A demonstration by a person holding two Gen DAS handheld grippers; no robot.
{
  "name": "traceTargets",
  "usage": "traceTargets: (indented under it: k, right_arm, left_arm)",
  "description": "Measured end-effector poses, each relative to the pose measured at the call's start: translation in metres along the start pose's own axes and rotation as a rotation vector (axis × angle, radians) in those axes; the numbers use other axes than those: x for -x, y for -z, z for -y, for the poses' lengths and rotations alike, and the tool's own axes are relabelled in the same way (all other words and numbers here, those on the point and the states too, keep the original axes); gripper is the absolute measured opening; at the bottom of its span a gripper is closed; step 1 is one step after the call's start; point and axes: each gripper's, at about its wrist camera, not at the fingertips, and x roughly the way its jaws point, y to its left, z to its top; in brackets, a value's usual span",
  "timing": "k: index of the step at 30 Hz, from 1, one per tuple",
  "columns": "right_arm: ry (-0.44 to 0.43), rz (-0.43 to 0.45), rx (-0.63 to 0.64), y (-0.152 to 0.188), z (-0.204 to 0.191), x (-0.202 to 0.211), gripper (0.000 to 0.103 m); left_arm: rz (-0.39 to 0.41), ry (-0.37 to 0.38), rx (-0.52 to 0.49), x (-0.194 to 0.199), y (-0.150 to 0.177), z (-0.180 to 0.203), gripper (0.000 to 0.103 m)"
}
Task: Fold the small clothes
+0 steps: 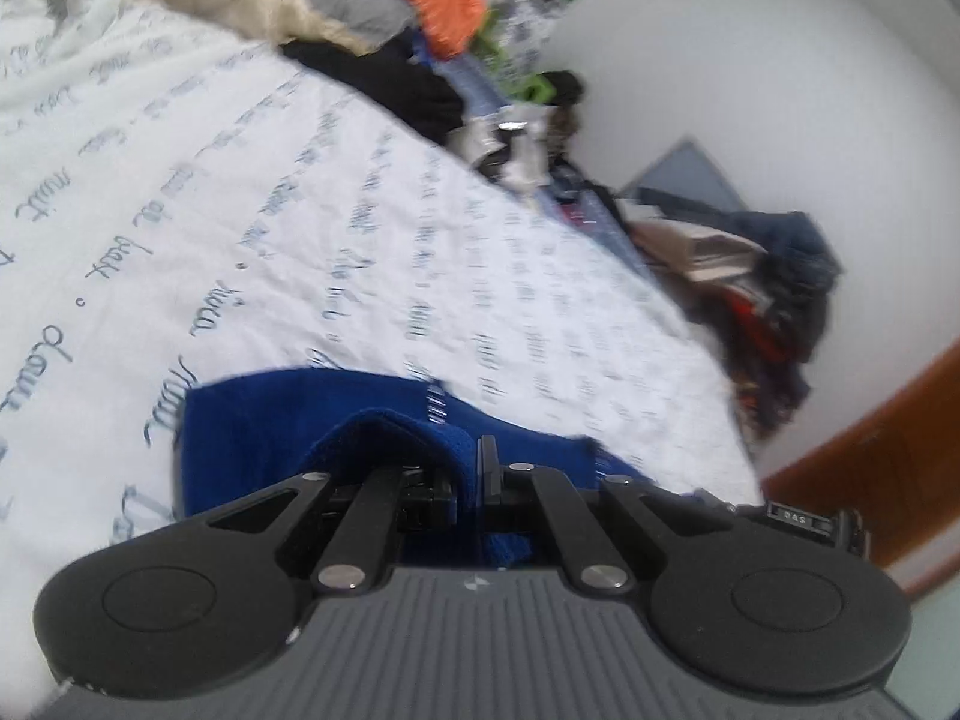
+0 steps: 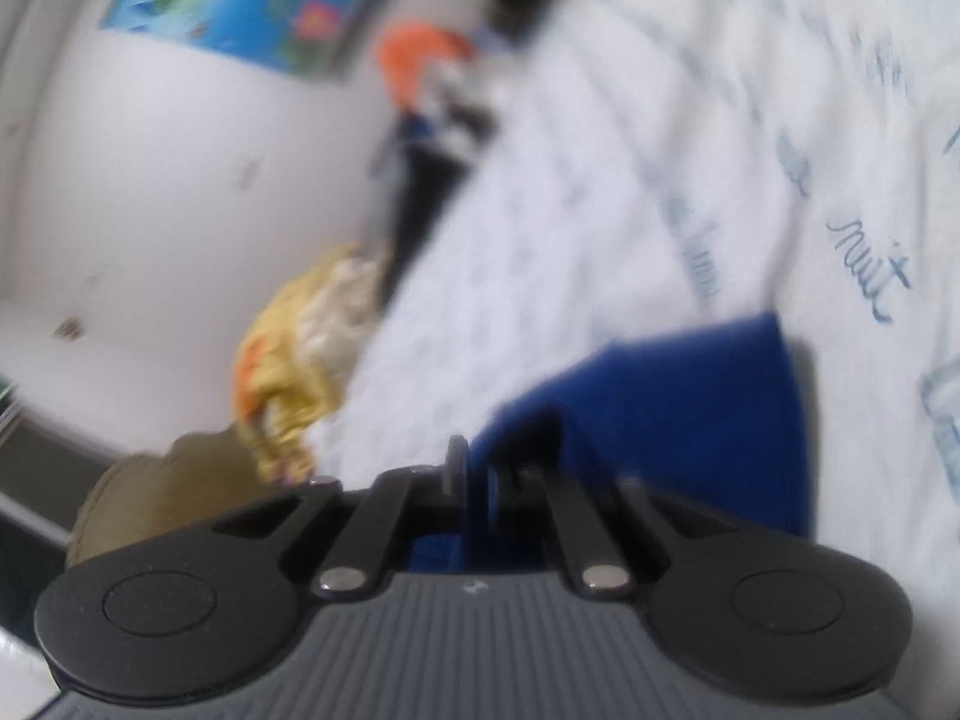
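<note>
We clench both the left gripper [image 1: 471, 474] and right gripper [image 2: 477, 474] on the blue garment [image 1: 270, 420], lifting its edge off the bedsheet [image 1: 240, 192] to fold it over.

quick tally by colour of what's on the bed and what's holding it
blue garment: 1, pinched by both grippers
black grippers: 2, left gripper and right gripper
white bedsheet with blue script: 1
orange cloth in the far pile: 1
gold satin fabric: 1
total: 6

Blue cloth [image 1: 252, 420] lies rumpled on the printed bedsheet [image 1: 300, 210].
</note>
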Motion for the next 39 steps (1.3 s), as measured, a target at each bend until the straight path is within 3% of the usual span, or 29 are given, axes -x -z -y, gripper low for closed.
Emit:
traceTargets:
  k: [1, 2, 3, 4, 5, 6, 7, 8, 11, 14, 16, 17, 21, 22, 23, 24, 25, 28, 32, 35, 39]
  right_arm:
    - [0.015, -0.012, -0.032, -0.004, 0.006, -0.008, 0.024]
    - [0.003, -0.003, -0.062, -0.006, 0.011, -0.012, 0.041]
    - [-0.028, 0.017, -0.076, -0.006, 0.012, -0.011, 0.045]
    - [-0.048, 0.045, -0.075, -0.005, 0.010, -0.007, 0.059]
    - [-0.062, 0.084, -0.059, -0.003, 0.007, 0.002, 0.079]
    - [-0.054, 0.120, -0.029, 0.002, 0.002, 0.014, 0.088]
    - [-0.031, 0.147, 0.010, 0.007, -0.003, 0.027, 0.096]
    - [-0.002, 0.158, 0.054, 0.014, -0.009, 0.040, 0.097]
    - [0.104, 0.127, 0.167, 0.045, -0.010, 0.075, 0.096]
    - [0.224, 0.073, 0.225, 0.087, 0.002, 0.101, 0.096]
    - [0.257, 0.060, 0.274, 0.110, 0.005, 0.113, 0.093]
    - [0.266, 0.040, 0.286, 0.117, 0.004, 0.117, 0.094]
    - [0.248, -0.064, 0.337, 0.132, -0.011, 0.105, 0.093]
    - [0.252, -0.070, 0.344, 0.131, -0.014, 0.102, 0.091]
    - [0.266, -0.083, 0.333, 0.128, -0.015, 0.097, 0.060]
    - [0.297, -0.109, 0.307, 0.123, -0.012, 0.091, 0.035]
    - [0.306, -0.109, 0.290, 0.119, -0.009, 0.089, 0.012]
    - [0.293, -0.146, 0.288, 0.111, -0.009, 0.085, 0.012]
    - [0.275, -0.163, 0.334, 0.108, -0.021, 0.087, 0.007]
    - [0.231, -0.152, 0.400, 0.115, -0.040, 0.108, 0.006]
    - [0.201, -0.171, 0.452, 0.138, -0.054, 0.146, 0.006]
  left_arm:
    - [-0.002, 0.000, 0.040, -0.007, -0.002, -0.008, 0.018]
    - [0.004, 0.017, 0.082, -0.011, -0.006, -0.014, 0.038]
    - [0.031, 0.024, 0.122, -0.015, -0.011, -0.024, 0.052]
    - [0.082, 0.013, 0.149, -0.008, -0.012, -0.027, 0.080]
    - [0.144, 0.002, 0.154, 0.004, -0.011, -0.027, 0.098]
    - [0.192, -0.007, 0.143, 0.018, -0.007, -0.027, 0.100]
    - [0.209, -0.009, 0.123, 0.031, -0.003, -0.027, 0.098]
    - [0.206, -0.013, 0.107, 0.044, 0.004, -0.027, 0.097]
    - [0.168, -0.090, 0.070, 0.077, 0.041, -0.029, 0.096]
    - [0.073, -0.166, 0.031, 0.090, 0.093, -0.036, 0.090]
    - [0.023, -0.185, 0.015, 0.088, 0.121, -0.039, 0.090]
    - [0.044, -0.195, -0.016, 0.093, 0.131, -0.035, 0.091]
    - [0.012, -0.124, 0.007, 0.090, 0.142, -0.026, 0.088]
    - [0.008, -0.111, 0.015, 0.086, 0.142, -0.023, 0.081]
    - [-0.002, -0.108, 0.016, 0.082, 0.141, -0.021, 0.061]
    - [-0.024, -0.110, 0.023, 0.077, 0.140, -0.020, 0.045]
    - [-0.057, -0.122, 0.040, 0.071, 0.138, -0.021, 0.015]
    - [-0.087, -0.123, 0.065, 0.065, 0.131, -0.024, 0.015]
    - [-0.064, -0.131, -0.003, 0.075, 0.121, -0.008, 0.010]
    - [-0.025, -0.096, -0.072, 0.103, 0.115, 0.016, 0.010]
    - [-0.035, -0.064, -0.077, 0.149, 0.125, 0.028, 0.010]
